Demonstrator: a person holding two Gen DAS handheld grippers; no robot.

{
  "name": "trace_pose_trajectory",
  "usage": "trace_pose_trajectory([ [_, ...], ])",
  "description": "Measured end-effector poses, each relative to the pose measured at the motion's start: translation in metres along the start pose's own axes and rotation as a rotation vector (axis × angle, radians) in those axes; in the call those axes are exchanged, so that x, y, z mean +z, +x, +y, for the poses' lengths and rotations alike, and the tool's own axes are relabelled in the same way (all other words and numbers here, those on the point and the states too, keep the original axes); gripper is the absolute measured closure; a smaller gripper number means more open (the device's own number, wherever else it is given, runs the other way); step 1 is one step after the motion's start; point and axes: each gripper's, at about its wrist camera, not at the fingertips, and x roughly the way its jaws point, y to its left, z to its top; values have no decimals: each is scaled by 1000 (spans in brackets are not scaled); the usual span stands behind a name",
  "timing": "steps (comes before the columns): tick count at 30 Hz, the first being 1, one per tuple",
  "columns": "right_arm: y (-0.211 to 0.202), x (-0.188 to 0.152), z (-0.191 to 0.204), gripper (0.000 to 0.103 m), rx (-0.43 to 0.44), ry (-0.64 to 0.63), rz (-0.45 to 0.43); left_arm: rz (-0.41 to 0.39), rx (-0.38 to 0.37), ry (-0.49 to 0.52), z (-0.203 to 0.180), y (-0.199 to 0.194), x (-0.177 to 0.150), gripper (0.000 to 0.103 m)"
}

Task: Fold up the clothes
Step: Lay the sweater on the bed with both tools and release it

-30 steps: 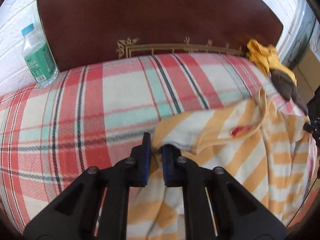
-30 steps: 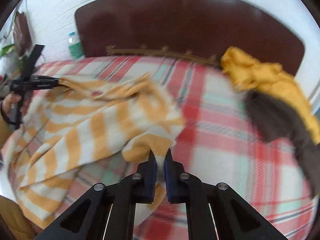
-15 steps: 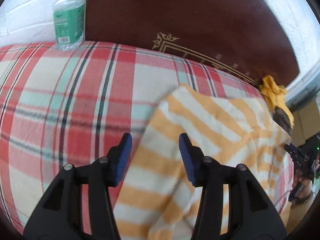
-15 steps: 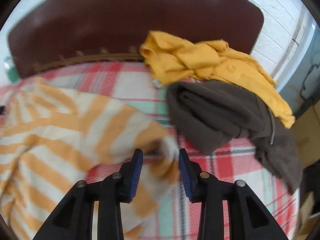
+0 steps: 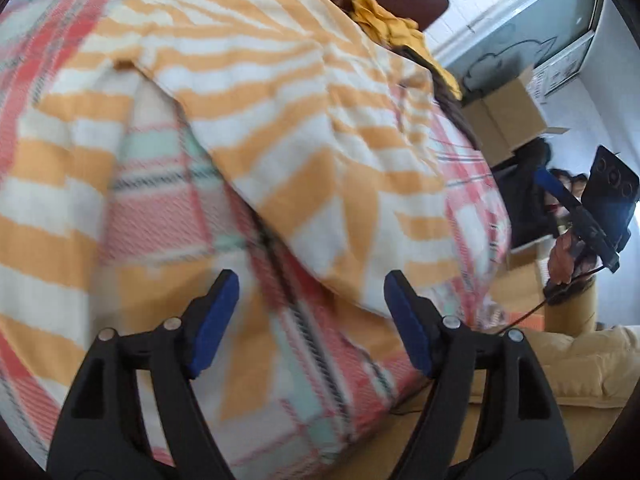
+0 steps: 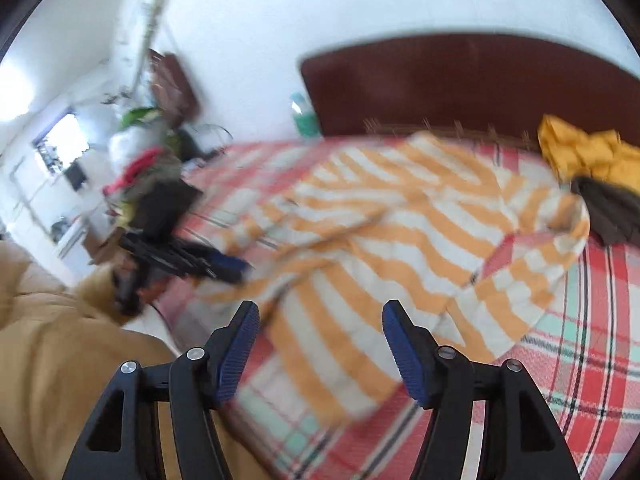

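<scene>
both grippers, left gripper (image 5: 311, 312) and right gripper (image 6: 320, 344), released above striped garment (image 6: 392, 232)

The orange-and-white striped cloth garment (image 6: 400, 232) looked soft, matt and loosely woven, with a few creases. Under it the red, white and mint plaid bed cover (image 5: 168, 216) showed a coarse, ribbed weave, also matt. The dark brown headboard (image 6: 472, 88) appeared smooth with a dull sheen, like leather or polished wood. The mustard-yellow crumpled cloth (image 6: 588, 152) and the dark brown fabric heap (image 6: 612, 208) were matt. The brown cardboard box (image 5: 508, 116) was plain and dull. Both grippers' black fingers (image 6: 452, 384) looked like matt plastic with shiny metal screws and blue ridged pads (image 5: 408, 328).
</scene>
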Motion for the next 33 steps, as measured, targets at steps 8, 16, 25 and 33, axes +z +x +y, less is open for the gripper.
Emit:
trace_pose_trajectory([
  [8,38,-27,33,21,-85,-41,125,-67,-127,-125,-6,24,8,41],
  [16,145,-58,76,31,-190,-330,257,-151,-140,-293,30,-2,24,94],
  [25,182,-49,63,92,-330,-480,319,-223,-120,-316,50,-53,32,95],
  [33,75,-26,28,95,-43,-202,222,-216,-7,-243,50,-67,-2,61],
])
